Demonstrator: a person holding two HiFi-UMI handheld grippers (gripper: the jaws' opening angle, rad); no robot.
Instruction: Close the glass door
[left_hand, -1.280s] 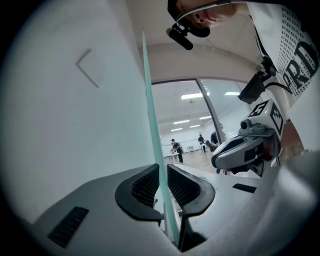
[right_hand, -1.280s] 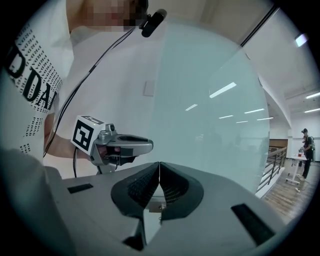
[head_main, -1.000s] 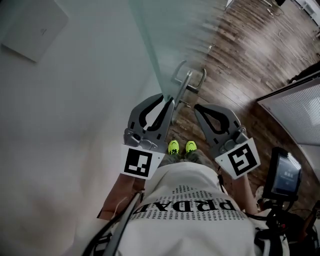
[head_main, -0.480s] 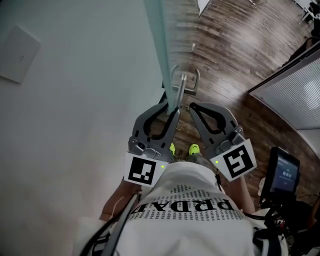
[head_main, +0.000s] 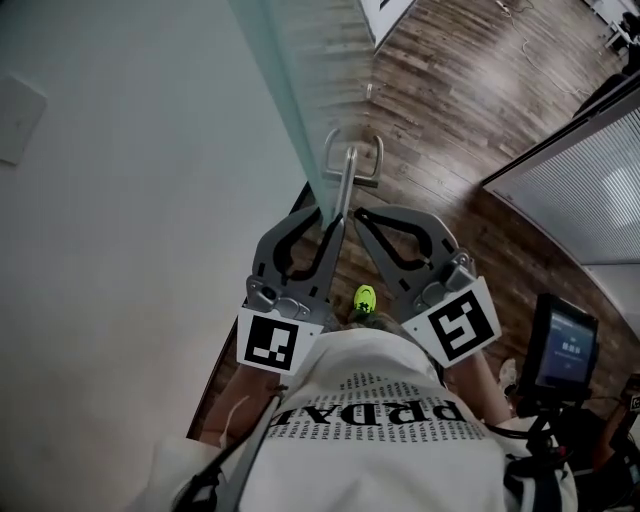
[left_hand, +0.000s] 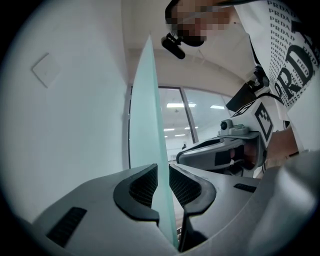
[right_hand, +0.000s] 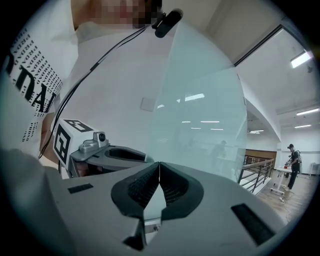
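Note:
The glass door (head_main: 300, 80) runs edge-on away from me, with its metal handle (head_main: 350, 165) just beyond the grippers. My left gripper (head_main: 325, 222) straddles the door's edge. In the left gripper view the pale green glass edge (left_hand: 150, 125) stands between the ribbed pads (left_hand: 142, 185), which lie close to it without clearly pressing. My right gripper (head_main: 362, 215) sits beside the handle on the door's right, with its jaws shut. Its tips meet with nothing between them (right_hand: 159, 167), and the frosted pane (right_hand: 200, 125) stands right behind them.
A white wall (head_main: 120, 200) with a wall plate (head_main: 15, 130) stands to the left of the door. Wooden floor (head_main: 450, 120) lies to the right, with a blind-covered partition (head_main: 590, 190) and a screen device (head_main: 565, 350) by my right side. A railing (right_hand: 255, 172) shows far off.
Both grippers have shifted sideways together with the door edge, and the handle now sits just in front of their tips. The left jaws stand a little wider around the glass.

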